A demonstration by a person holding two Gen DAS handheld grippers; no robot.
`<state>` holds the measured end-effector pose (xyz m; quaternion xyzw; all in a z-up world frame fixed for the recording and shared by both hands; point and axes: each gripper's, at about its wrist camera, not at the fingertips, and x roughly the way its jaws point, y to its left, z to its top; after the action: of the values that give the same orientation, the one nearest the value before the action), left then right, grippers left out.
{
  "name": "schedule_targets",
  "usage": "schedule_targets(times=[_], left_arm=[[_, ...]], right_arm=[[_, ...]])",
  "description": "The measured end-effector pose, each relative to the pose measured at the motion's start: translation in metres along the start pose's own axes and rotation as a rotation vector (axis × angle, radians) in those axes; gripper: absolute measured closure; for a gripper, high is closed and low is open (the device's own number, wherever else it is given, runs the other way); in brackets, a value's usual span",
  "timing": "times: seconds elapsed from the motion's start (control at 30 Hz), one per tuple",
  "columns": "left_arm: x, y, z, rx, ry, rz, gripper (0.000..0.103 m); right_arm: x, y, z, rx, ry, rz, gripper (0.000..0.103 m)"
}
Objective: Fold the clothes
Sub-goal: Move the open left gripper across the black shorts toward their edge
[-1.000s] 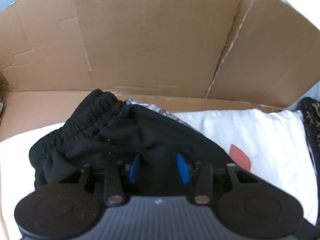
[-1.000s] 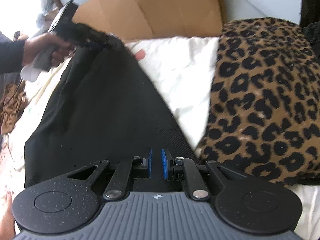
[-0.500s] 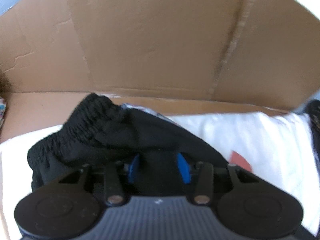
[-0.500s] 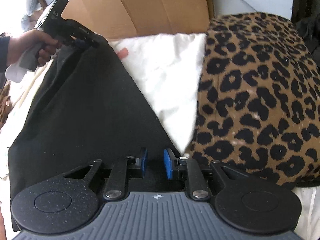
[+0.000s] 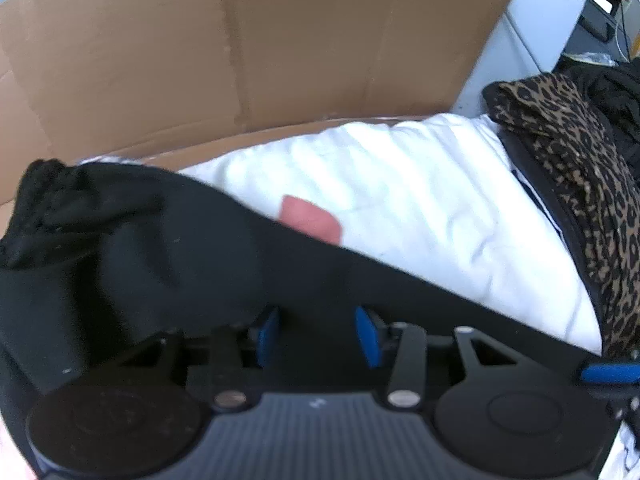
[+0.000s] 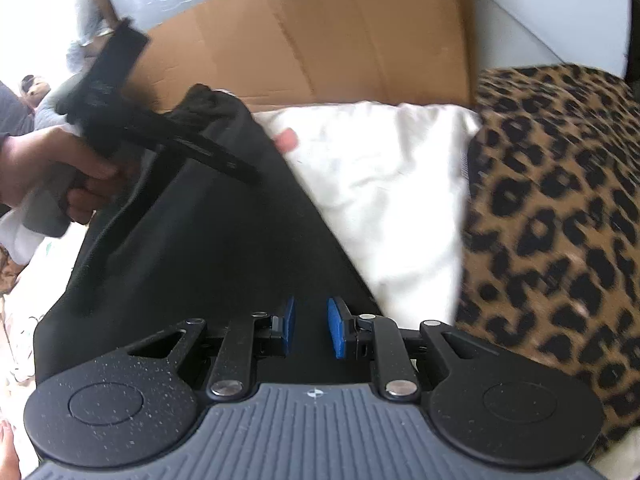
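Black shorts point(image 5: 160, 248) with an elastic waistband lie spread over a white garment point(image 5: 420, 208) that bears a red patch. My left gripper point(image 5: 317, 338) is open, its blue pads wide apart with black cloth lying between and over the left finger. The right wrist view shows the shorts point(image 6: 224, 248) stretching away to the left gripper point(image 6: 168, 140), held by a hand point(image 6: 48, 168) at the waistband end. My right gripper point(image 6: 311, 326) is open by a narrow gap over the near edge of the shorts.
A cardboard sheet point(image 5: 280, 48) stands behind the clothes. A leopard-print cloth point(image 6: 560, 220) is piled on the right, against the white garment point(image 6: 384, 184). Dark clothes point(image 5: 616, 92) lie beyond it. More light fabric sits at the left edge point(image 6: 24, 304).
My right gripper's pads have parted from shut on the shorts to a narrow gap. The left gripper has swung to the right, staying open over the shorts.
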<state>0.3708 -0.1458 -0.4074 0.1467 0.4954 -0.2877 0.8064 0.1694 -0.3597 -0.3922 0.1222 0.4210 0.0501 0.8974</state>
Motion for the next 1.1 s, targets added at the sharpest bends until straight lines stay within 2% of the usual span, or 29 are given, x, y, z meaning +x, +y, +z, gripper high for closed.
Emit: schedule_targets(times=[0.17,0.3,0.37,0.53,0.8,0.9,1.1], left_arm=[[0.009,-0.004,0.01,-0.037,-0.003,0.011,0.045],[0.013,-0.007,0.016,-0.044,-0.003,0.03,0.042],[0.014,-0.009,0.018,-0.04,0.0,0.039,0.042],[0.005,-0.01,0.019,-0.018,0.003,0.035,0.051],[-0.061,0.021,-0.018,0.044,0.003,0.044,0.051],[-0.091,0.04,-0.043,0.009,-0.001,0.053,0.051],[-0.134,0.074,-0.096,-0.048,0.008,0.1,0.051]], right_arm=[[0.019,0.01,0.008,-0.041,0.006,0.012,0.078],[0.037,0.009,0.009,-0.093,0.02,-0.04,0.079],[0.044,0.004,0.009,-0.106,0.035,-0.054,0.08],[0.047,-0.003,0.008,-0.1,0.039,-0.049,0.085],[0.044,-0.012,0.0,-0.046,0.038,-0.029,0.088],[0.038,-0.008,0.003,-0.036,0.041,-0.036,0.086],[0.017,-0.004,0.01,0.003,0.011,0.009,0.085]])
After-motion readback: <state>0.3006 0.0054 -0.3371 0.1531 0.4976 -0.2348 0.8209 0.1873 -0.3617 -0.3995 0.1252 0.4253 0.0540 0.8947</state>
